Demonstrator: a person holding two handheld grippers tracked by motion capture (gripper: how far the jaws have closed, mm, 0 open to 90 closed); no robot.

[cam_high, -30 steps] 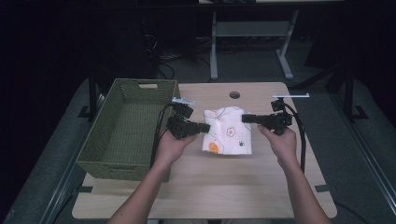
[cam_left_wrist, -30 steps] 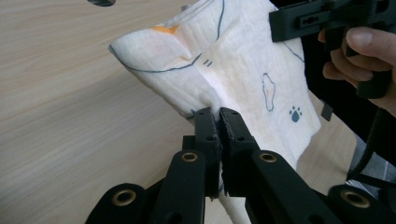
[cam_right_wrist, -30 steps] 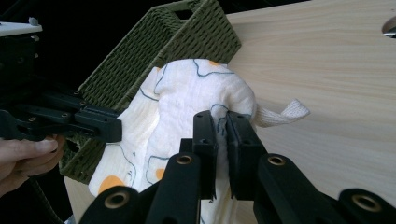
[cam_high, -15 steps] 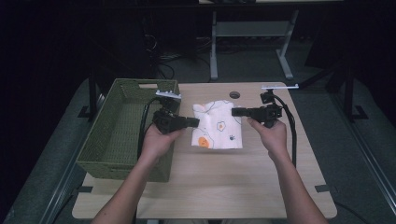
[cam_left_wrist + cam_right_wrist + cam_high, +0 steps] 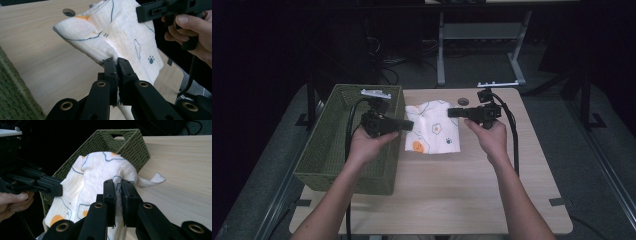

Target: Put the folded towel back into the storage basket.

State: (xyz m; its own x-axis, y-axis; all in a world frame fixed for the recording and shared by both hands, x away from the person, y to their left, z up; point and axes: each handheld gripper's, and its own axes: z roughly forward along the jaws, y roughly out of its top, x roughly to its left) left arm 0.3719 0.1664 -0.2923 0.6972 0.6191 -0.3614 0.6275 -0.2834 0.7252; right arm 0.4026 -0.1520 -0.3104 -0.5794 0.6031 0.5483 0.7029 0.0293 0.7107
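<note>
- Left hand-held gripper point(image 5: 408, 124) had its jaws pressed together on one edge of the cloth point(image 5: 432, 129); in the left gripper view the fabric bunched into the seam between the two black jaws.
- Right hand-held gripper point(image 5: 453, 113) was likewise clamped on the cloth's opposite edge, with the folded hem pinched between its jaws in the right gripper view.
- Both hand-held grippers pointed inward at each other, probably so that the cloth hung stretched between two grip points and could be carried as one piece without dragging.
- The cloth was held up between them, above the pale wooden surface point(image 5: 472, 190) and just beside the near wall of the green woven basket point(image 5: 337, 165); its lower part sagged toward the surface, though whether the bottom edge touched the wood was hard to tell from the high view.
- That spot next to the basket suggested the cloth was meant to go into it, with the left grip nearest the rim.
- The cloth looked white, soft and crinkled, a thin textured fabric that folded over itself easily.
- It was printed with dark blue outlined shapes around orange discs, much like fried eggs, plus a small blue paw print.
- A short white loop point(image 5: 151, 180) stuck out from one edge near the right jaws.
</note>
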